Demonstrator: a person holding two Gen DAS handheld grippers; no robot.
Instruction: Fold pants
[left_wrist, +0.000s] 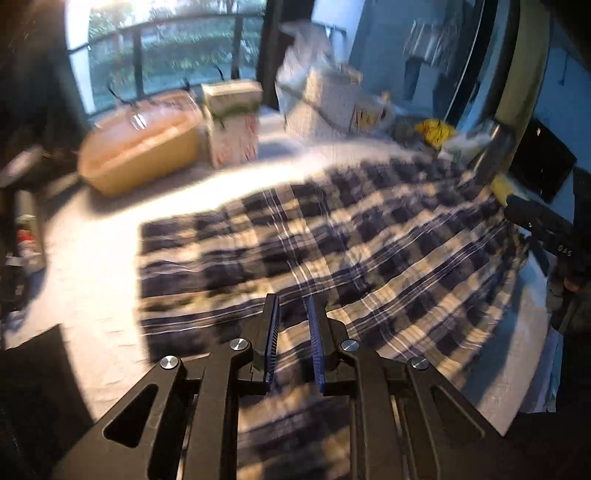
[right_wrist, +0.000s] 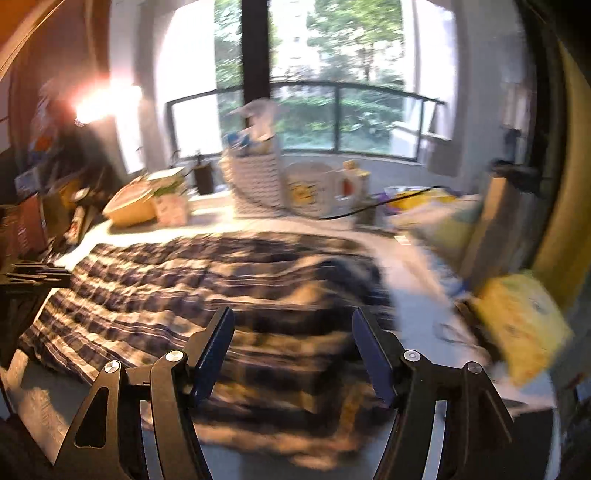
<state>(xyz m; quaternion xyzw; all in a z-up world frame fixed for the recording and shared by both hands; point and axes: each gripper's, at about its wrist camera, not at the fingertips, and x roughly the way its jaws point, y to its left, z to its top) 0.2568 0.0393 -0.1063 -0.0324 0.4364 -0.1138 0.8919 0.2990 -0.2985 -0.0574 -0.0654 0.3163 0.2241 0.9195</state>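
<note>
Navy-and-cream plaid pants (left_wrist: 332, 243) lie spread flat across the white tabletop (left_wrist: 92, 266); both views are motion-blurred. My left gripper (left_wrist: 291, 299) hovers over the near edge of the pants, its blue-padded jaws a narrow gap apart with nothing seen between them. My right gripper (right_wrist: 291, 314) is wide open and empty above the near part of the pants (right_wrist: 207, 277). The right gripper's body also shows at the right edge of the left wrist view (left_wrist: 546, 225).
A tan lidded container (left_wrist: 140, 144) and a small patterned box (left_wrist: 232, 122) stand at the back left. A white bag and mug (right_wrist: 310, 188) stand behind the pants. Yellow packets (right_wrist: 521, 321) lie on the right. A window with a railing is behind.
</note>
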